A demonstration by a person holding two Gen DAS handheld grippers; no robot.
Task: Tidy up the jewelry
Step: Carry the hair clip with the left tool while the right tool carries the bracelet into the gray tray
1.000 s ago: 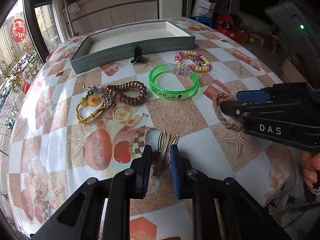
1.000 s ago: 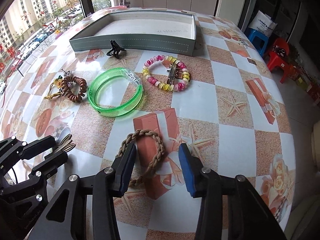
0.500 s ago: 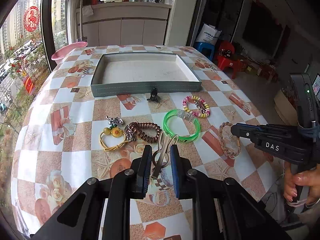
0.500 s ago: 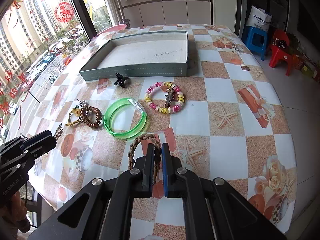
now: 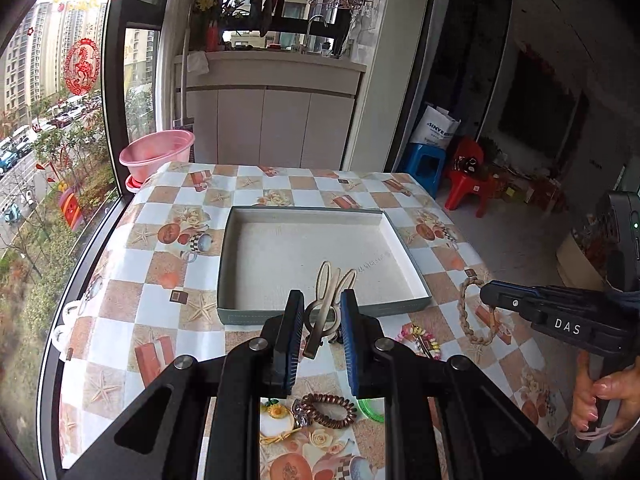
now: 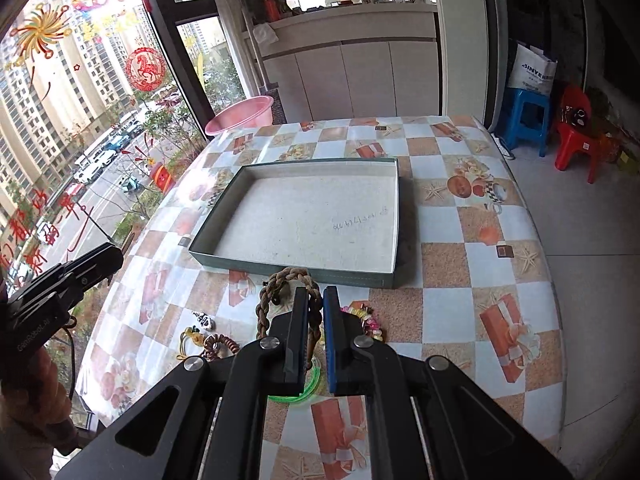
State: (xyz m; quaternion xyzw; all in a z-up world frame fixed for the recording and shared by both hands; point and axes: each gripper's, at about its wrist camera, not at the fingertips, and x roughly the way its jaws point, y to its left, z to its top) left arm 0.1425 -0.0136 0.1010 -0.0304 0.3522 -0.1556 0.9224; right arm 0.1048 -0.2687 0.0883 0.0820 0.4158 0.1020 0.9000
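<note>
Left gripper, lower centre, raised, pinches a beige hair clip before the tray. Right gripper clamps a braided rope bracelet, held aloft.

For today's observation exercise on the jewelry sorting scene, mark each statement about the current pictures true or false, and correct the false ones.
1. The left gripper holds a beige hair clip. True.
2. The right gripper is open and holds nothing. False: it is shut on the braided rope bracelet.
3. The gray tray already contains jewelry. False: nothing lies in it.
4. The green bangle lies on the table, outside the tray. True.
5. The brown coil hair tie is in the tray. False: it lies on the table.
</note>
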